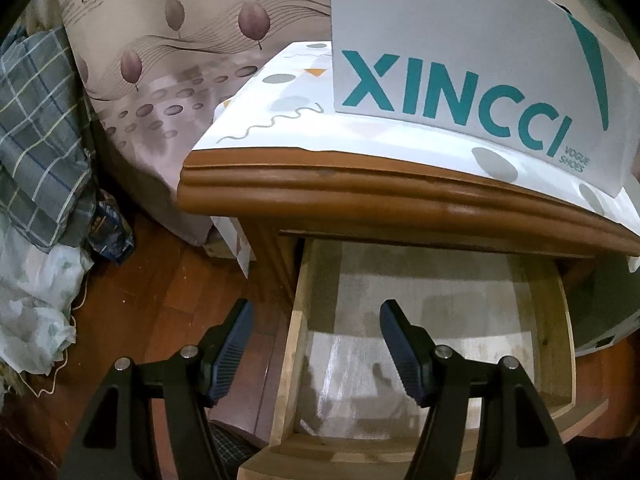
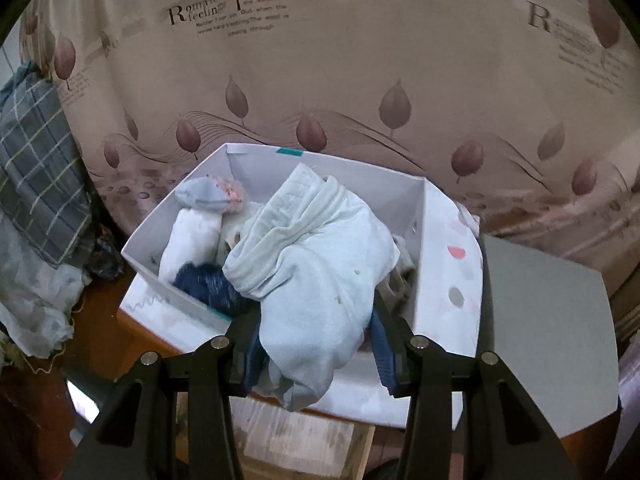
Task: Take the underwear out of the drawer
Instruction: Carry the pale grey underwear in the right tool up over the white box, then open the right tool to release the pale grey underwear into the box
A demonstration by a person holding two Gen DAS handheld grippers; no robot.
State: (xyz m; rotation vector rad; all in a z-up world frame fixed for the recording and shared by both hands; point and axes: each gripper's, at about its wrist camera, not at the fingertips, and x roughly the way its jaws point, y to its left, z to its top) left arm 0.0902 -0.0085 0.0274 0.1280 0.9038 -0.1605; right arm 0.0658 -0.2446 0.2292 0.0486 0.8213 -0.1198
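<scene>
Shoebox (image 2: 280,168) behind claw-held underwear (image 2: 316,280)

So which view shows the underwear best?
The right wrist view: the pale underwear hangs pinched in the right claw above the white box. The left wrist view shows none, only the bare drawer.

The drawer (image 1: 420,320) is standing open with its floor bare, free from 12 to 6 o'clock. The nightstand top (image 1: 360,196) is overhanging at 12. A shoebox (image 2: 444,280) crammed with socks (image 2: 200,236) is blocking 12 o'clock on the right wrist view.
</scene>
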